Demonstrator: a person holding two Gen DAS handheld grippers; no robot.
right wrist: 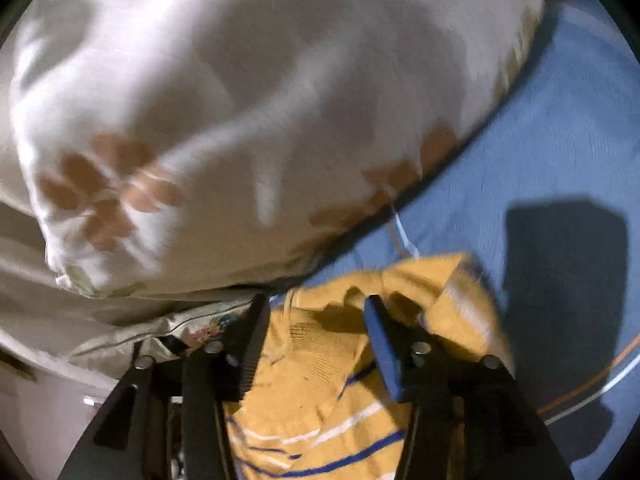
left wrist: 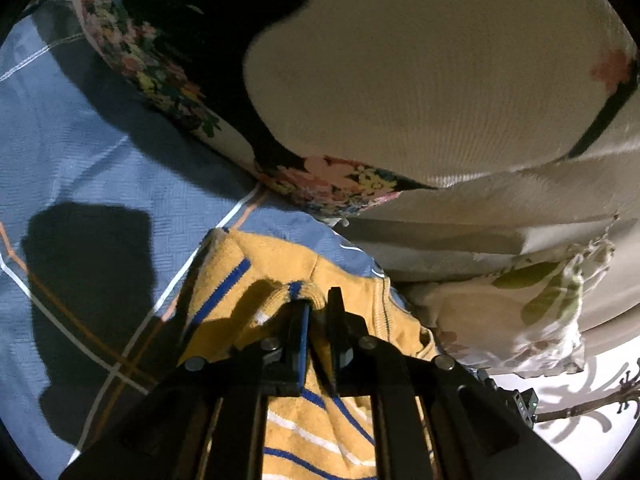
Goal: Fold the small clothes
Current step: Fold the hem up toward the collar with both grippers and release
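left claw (left wrist: 318,300) pinches yellow garment (left wrist: 320,432) | right claw (right wrist: 316,308) parted over it

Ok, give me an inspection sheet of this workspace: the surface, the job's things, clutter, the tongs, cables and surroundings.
Surface: blue bedsheet with white and orange check lines, hard shadows across it.
Job's things: mustard-yellow knit garment with blue and white stripes, rumpled on the sheet.
Clutter: cream pillow with brown flower print; dark floral-edged cushion; small cream cloth with green leaf print.
Tongs: left tongs nearly shut, a fold of the knit's edge pinched between them; right tongs apart, straddling the knit, pads not pressing it.
Cables: nothing seen.
Surroundings: white surface with branch pattern beyond the bed's edge.
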